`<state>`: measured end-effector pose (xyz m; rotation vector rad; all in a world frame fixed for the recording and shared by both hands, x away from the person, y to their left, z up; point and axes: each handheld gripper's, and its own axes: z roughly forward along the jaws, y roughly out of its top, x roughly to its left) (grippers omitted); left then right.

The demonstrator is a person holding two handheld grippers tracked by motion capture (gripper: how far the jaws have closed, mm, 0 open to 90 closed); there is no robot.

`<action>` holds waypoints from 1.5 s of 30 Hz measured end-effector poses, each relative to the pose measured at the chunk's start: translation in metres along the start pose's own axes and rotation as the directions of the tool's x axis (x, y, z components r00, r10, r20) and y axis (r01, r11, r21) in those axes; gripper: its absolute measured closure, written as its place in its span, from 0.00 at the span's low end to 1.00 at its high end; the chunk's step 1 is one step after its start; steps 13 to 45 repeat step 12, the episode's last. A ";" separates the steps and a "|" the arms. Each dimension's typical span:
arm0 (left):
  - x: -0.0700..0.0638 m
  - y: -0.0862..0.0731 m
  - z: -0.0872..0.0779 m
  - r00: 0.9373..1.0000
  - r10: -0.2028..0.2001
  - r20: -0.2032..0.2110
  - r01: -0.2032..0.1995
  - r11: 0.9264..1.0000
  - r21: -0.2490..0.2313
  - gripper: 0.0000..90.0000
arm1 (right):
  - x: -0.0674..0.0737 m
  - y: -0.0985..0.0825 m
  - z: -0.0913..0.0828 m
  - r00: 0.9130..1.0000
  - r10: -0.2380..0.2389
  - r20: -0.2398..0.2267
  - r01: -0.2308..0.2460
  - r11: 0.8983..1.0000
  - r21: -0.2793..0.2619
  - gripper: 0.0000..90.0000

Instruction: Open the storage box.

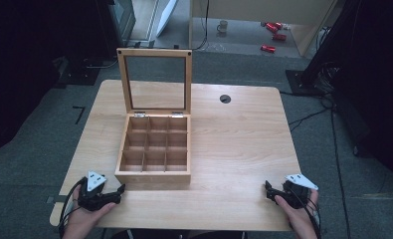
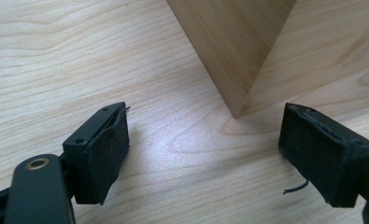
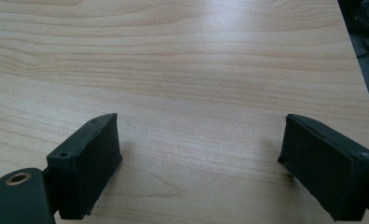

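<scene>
We've got both grippers resting w/ jaws wide apart and empty, left gripper (image 1: 115, 193) just beside the near-left corner of the open wooden box (image 1: 154, 149) mid-table, right gripper (image 1: 269, 191) well apart, so probably approach the lid (image 1: 154, 82) slowly, evenly.

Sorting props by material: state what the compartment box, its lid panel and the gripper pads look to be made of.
Compartment box: pale wood, smooth matte finish, faint grain on its wall in the left gripper view.
Lid panel: clear glass or plastic, since the table shows through it; which one cannot be told.
Left gripper pads: black, matte, slightly fuzzy, probably foam or felt; a frayed thread hangs from one.
</scene>
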<state>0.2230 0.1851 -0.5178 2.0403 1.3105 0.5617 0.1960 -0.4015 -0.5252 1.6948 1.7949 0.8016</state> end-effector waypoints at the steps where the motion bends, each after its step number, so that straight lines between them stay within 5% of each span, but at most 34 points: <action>1: 0.000 0.000 0.000 1.000 0.000 0.000 0.000 1.000 0.000 0.19 | 0.000 0.000 0.000 1.000 0.005 0.000 -0.005 1.000 0.001 0.13; 45: 0.000 0.000 0.000 1.000 0.000 0.000 0.000 1.000 0.000 0.19 | 0.000 -0.001 0.000 1.000 0.011 -0.002 -0.011 1.000 0.003 0.12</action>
